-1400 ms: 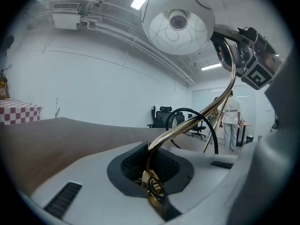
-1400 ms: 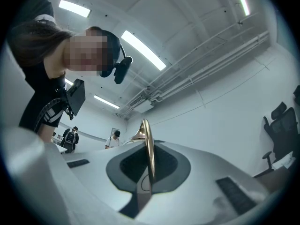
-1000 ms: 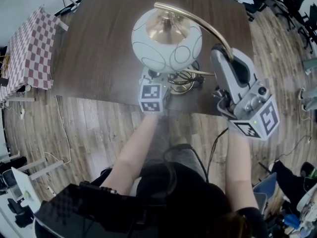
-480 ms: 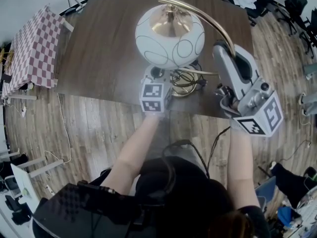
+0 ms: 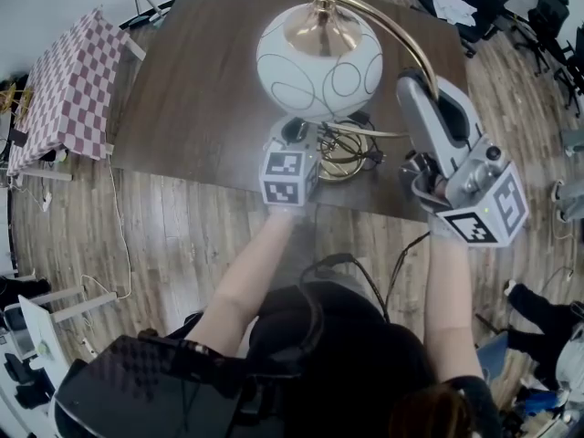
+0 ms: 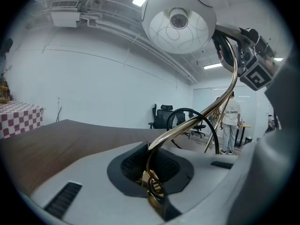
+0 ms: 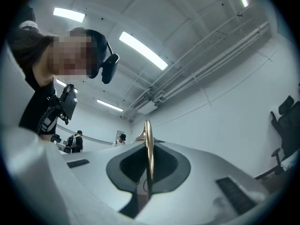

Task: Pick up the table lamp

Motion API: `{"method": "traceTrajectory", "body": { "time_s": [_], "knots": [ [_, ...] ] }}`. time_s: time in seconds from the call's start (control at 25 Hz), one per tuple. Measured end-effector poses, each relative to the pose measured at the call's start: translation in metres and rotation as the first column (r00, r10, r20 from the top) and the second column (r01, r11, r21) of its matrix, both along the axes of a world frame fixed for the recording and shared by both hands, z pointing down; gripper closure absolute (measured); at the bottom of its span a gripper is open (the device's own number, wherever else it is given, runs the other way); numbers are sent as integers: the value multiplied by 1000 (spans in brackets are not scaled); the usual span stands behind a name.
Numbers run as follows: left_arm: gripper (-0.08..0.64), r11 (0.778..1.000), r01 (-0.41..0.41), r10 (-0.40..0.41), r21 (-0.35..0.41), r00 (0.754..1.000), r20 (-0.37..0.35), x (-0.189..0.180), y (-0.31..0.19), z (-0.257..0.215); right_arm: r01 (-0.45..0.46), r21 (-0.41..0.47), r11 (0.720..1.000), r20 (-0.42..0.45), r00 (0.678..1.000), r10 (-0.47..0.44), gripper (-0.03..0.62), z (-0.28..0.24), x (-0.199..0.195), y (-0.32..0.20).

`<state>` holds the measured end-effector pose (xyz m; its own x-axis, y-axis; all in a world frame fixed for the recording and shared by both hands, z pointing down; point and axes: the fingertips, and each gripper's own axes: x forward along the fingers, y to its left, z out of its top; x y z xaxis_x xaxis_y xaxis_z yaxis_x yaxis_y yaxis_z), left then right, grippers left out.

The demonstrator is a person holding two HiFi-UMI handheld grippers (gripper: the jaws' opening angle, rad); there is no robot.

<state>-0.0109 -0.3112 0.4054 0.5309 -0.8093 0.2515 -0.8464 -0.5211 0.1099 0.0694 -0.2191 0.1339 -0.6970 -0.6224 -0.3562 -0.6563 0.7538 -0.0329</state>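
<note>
My left gripper is clamped tight on the brass wirework at the base of the table lamp. The thin gold loops are pinched right in the dark hollow between my jaws, which stand almost together. From there the brass stem curves up and away to the right, and the white globe shade, with its thin drawn circles, hangs overhead. My right gripper is shut on that same stem higher up, where its slim gold edge runs straight up the middle between the jaws. In the head view this grip sits where the arc comes down on the lamp's right side. The base is by the near edge of the dark wooden table, right of its middle, and the shade hangs further in over the tabletop, toward the far edge. I cannot tell whether the base is touching the wood or is just clear of it. A black cord loops beside the base. Beyond the table's left edge, well apart from the lamp, stands a smaller surface under a red and white checked cloth. An office chair stands past the far edge.
</note>
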Motion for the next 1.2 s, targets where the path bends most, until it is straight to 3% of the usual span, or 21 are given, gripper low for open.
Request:
{"method": "traceTrajectory", "body": {
  "time_s": [1.2],
  "knots": [
    [549, 999, -33, 33, 12, 999, 22, -9, -9, -40, 19, 7, 1000, 7, 1000, -19, 591, -40, -11, -9]
  ]
}}
